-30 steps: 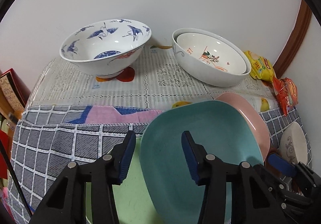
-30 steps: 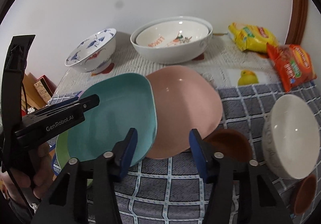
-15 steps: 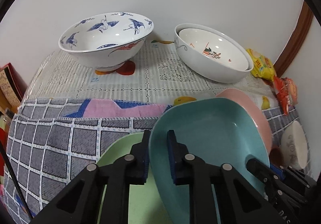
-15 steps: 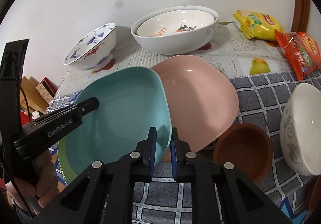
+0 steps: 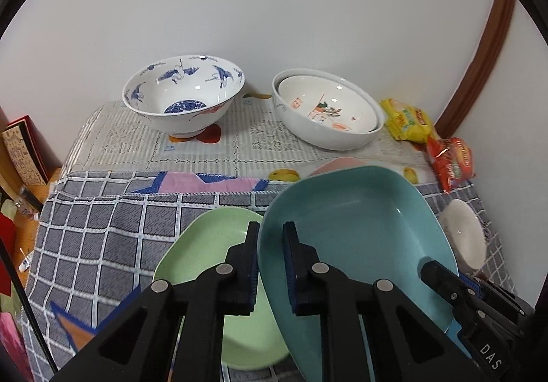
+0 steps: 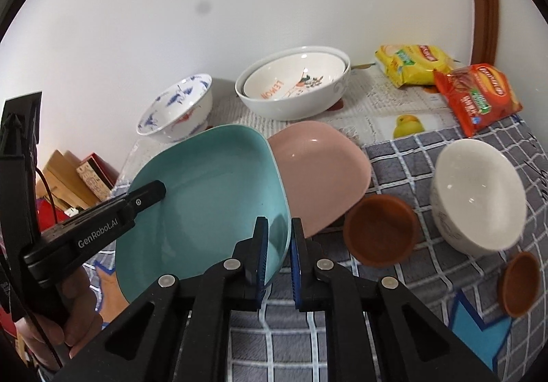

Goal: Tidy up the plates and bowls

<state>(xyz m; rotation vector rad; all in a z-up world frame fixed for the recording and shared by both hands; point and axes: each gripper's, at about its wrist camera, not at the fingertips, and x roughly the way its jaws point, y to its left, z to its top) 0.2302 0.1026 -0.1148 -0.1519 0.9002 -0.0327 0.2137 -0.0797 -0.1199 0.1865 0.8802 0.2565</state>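
Left gripper (image 5: 270, 262): jaws pinching the near-left rim of the teal plate (image 5: 359, 231), sharing its weight.
Right gripper (image 6: 278, 257): jaws clamped on the plate's opposite rim, so the plate hangs tilted between both tools, clear of the desk (image 5: 102, 228).
Green plate (image 5: 212, 252): flat on the cloth below the left jaws, uncovered.
Pink plate (image 6: 322, 169): just beyond the right jaws, partly behind the teal rim.
Likely purpose: a two-sided grip keeps the wide plate steady for stacking.
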